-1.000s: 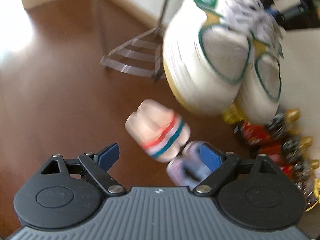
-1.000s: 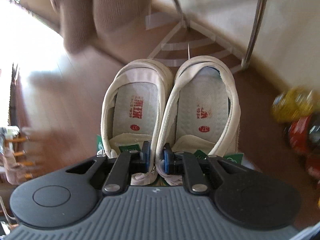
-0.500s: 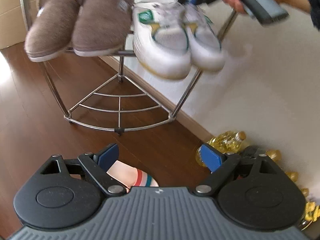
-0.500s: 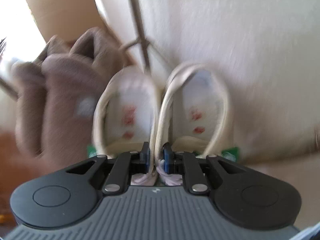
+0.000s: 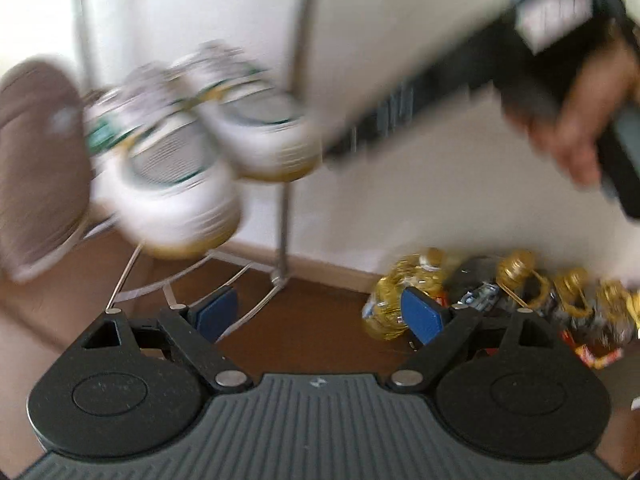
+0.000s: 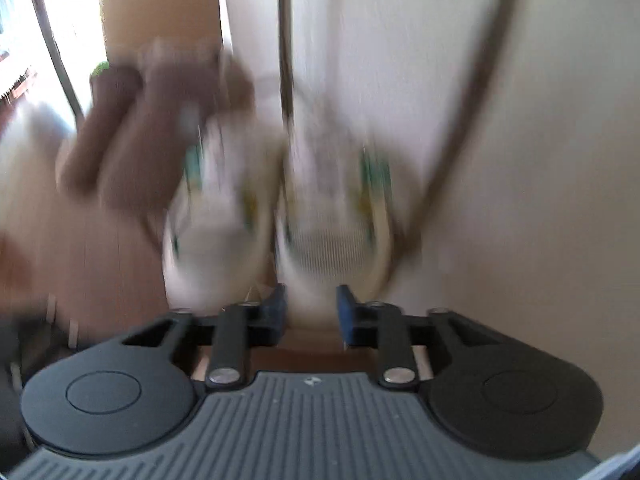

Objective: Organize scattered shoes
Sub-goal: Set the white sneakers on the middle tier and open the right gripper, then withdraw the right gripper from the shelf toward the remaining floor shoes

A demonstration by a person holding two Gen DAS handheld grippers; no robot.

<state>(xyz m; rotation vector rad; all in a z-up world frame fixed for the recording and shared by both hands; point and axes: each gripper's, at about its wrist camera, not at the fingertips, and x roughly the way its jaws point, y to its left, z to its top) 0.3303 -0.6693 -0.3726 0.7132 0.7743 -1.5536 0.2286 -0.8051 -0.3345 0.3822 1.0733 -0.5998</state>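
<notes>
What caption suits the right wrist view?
Open right claw just behind white sneakers beside brown slippers on the rack.

A home: wooden floor (image 5: 320, 332), shoe rack (image 5: 282, 220), oil bottles (image 5: 396, 292).

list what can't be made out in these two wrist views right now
- White sneakers: motion blur in both views hides whether they rest fully on the rack.
- Brown slippers: smeared in the right wrist view; cut off by the left edge in the left wrist view.
- Right gripper: fingers apart, nothing between them.
- Bottles on the floor: labels too blurred, partly behind the open left gripper.
</notes>
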